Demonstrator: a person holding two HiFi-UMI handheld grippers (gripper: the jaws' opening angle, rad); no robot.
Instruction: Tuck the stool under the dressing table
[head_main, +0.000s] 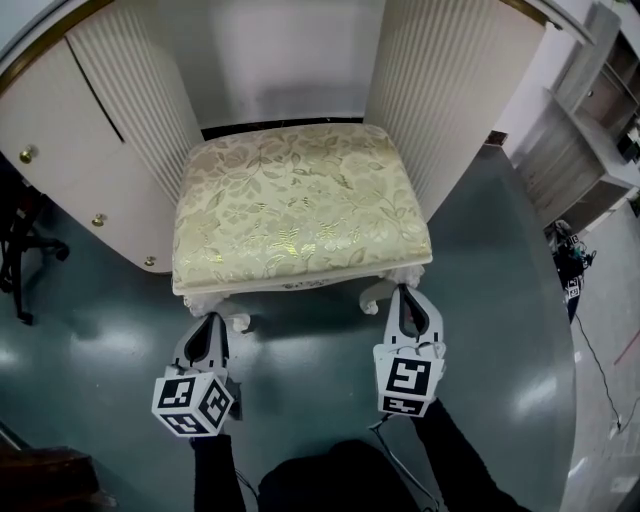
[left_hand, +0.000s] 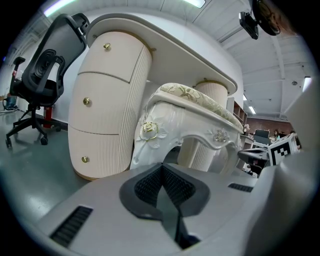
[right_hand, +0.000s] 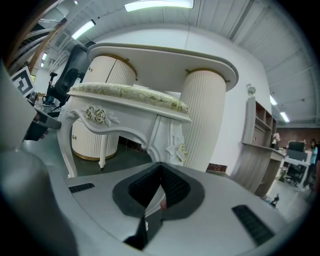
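The stool (head_main: 300, 205) has a cream floral cushion and white carved legs. It stands in front of the dressing table (head_main: 70, 150), its back part between the two ribbed pedestals. My left gripper (head_main: 212, 322) is shut and empty, its tip close to the stool's front left leg (head_main: 236, 320). My right gripper (head_main: 411, 293) is also shut and empty, its tip by the front right leg (head_main: 380, 295). In the left gripper view the left gripper (left_hand: 161, 166) faces the stool (left_hand: 170, 112). In the right gripper view the right gripper (right_hand: 161, 165) faces the right leg (right_hand: 172, 142), under the dressing table (right_hand: 165, 52).
A black office chair (head_main: 18, 245) (left_hand: 42, 70) stands left of the dressing table. A grey wooden shelf unit (head_main: 580, 130) (right_hand: 255, 135) is at the right, with cables (head_main: 572, 280) on the dark green floor beside it.
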